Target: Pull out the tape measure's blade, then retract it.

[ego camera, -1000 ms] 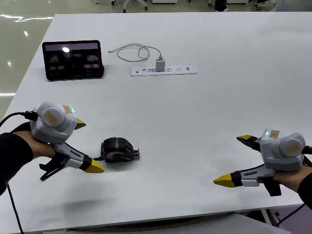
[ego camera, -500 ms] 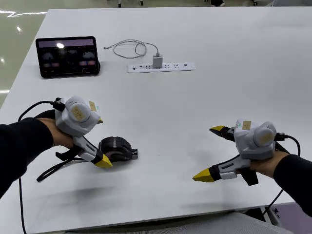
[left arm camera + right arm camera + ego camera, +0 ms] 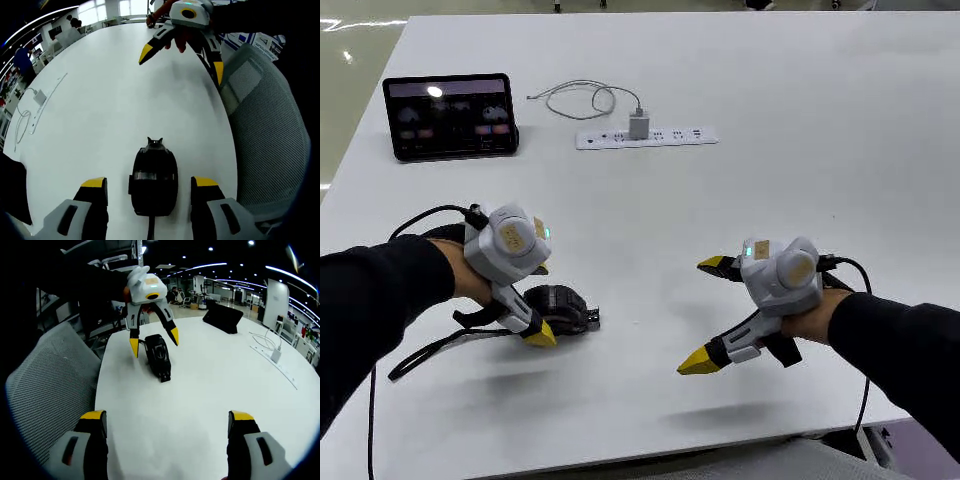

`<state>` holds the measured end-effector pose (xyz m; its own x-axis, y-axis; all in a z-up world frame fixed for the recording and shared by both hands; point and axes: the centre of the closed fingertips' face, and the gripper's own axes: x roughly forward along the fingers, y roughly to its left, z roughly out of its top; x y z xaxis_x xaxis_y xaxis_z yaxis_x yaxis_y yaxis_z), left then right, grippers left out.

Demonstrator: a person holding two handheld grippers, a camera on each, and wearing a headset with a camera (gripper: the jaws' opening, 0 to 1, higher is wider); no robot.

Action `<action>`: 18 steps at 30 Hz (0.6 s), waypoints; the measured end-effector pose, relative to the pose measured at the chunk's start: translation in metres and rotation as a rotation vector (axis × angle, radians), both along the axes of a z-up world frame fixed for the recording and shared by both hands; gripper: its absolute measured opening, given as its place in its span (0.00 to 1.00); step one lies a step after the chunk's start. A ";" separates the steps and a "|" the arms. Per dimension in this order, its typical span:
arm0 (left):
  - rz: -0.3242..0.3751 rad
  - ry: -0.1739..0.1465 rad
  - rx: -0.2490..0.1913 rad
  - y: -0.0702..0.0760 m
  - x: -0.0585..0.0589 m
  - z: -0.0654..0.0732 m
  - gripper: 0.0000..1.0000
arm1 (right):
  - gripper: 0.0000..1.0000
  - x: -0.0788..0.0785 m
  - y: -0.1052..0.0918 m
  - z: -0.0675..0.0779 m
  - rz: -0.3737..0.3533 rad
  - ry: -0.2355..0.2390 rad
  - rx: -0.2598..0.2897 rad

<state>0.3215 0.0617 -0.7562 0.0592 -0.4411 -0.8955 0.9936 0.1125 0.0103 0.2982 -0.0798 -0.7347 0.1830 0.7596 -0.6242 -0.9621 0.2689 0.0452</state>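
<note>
A black tape measure [image 3: 560,308] [image 3: 153,181] [image 3: 159,356] lies on the white table [image 3: 740,200], its blade tip pointing right toward the other gripper. My left gripper [image 3: 540,300] [image 3: 150,183] is open and straddles the tape measure's case, one yellow-tipped finger on each side, without closing on it. My right gripper [image 3: 710,312] [image 3: 167,416] is open with nothing between its fingers, hovering over bare table to the right of the tape measure. The left gripper [image 3: 152,340] shows in the right gripper view, and the right gripper [image 3: 180,52] in the left gripper view.
A tablet [image 3: 448,116] stands at the far left. A white power strip [image 3: 646,138] with a charger and coiled cable [image 3: 582,98] lies at the back centre. A mesh chair [image 3: 270,125] sits just past the table's near edge.
My left gripper has moved right and down until its fingers straddle the tape measure. My right gripper has moved left, closer to the tape measure.
</note>
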 end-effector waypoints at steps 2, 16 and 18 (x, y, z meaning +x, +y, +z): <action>0.000 0.017 -0.007 -0.004 -0.001 -0.001 0.57 | 0.92 0.002 0.008 -0.001 0.030 -0.014 0.004; -0.120 -0.025 0.021 -0.012 -0.005 -0.008 0.35 | 0.78 0.014 0.052 -0.006 0.058 -0.020 0.030; -0.103 -0.014 0.017 -0.014 -0.001 -0.009 0.35 | 0.76 0.014 0.060 -0.009 0.069 -0.021 0.033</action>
